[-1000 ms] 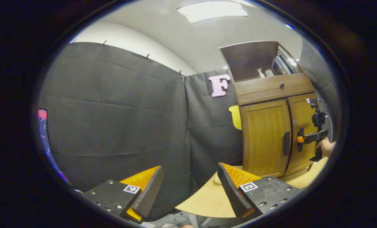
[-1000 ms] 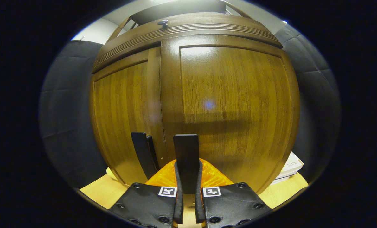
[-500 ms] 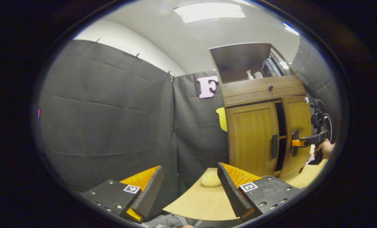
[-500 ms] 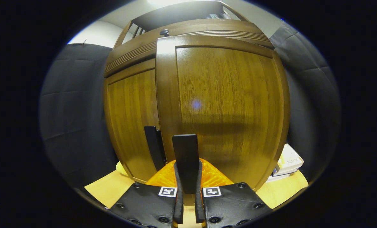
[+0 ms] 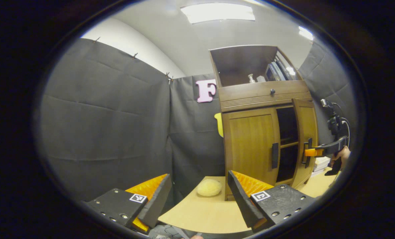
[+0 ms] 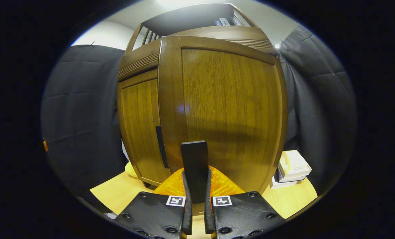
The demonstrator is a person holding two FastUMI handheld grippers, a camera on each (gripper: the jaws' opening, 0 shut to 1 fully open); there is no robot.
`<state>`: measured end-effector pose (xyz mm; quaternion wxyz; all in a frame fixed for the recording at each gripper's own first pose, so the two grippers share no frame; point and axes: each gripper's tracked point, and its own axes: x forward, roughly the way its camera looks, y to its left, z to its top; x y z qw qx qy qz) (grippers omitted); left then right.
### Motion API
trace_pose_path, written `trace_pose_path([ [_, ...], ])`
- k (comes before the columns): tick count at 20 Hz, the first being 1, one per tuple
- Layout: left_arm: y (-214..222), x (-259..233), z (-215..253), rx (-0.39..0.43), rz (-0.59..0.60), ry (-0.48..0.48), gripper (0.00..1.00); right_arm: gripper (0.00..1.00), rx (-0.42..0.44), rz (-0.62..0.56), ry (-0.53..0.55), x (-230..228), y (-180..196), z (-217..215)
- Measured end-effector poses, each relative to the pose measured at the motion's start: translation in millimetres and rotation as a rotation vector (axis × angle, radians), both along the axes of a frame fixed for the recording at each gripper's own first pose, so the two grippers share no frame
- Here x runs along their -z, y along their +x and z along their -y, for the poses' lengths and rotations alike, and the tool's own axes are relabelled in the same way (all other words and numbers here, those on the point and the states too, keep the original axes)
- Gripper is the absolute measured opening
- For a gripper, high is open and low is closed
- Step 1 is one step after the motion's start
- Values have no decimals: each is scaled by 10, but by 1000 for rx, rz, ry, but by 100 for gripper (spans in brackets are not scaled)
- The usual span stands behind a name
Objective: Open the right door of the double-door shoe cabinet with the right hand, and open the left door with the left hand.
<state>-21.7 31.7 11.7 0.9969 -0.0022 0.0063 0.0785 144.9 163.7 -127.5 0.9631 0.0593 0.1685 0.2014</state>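
The right gripper (image 6: 196,199) clamps the right door's handle (image 6: 194,162), door partly open; the left gripper (image 5: 197,199) (fingers spread, empty) hasn't reached the left door (image 5: 250,146).

Layout around the shoe cabinet (image 5: 264,132)

The shoe cabinet stands on the table (image 5: 204,212), against the booth wall. Its left door (image 5: 250,146) sits shut; its right door (image 5: 305,139) stands swung outward. A round sponge (image 5: 209,188) lies left of the cabinet; stacked boxes (image 6: 292,167) lie right of it. Books (image 5: 275,70) stand in its top shelf.
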Motion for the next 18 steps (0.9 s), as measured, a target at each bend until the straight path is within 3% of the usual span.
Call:
trace_pose_path([
  [4, 63, 36, 61, 57, 5, -10, 100, 16, 4, -3, -2, -27, -170, 231],
  [10, 146, 99, 179, 138, 16, -19, 100, 12, 23, -4, -3, -42, -348, 554],
  [18, 528, 153, 329, 207, 15, -22, 100, 16, 40, -10, -11, -37, -476, 949],
])
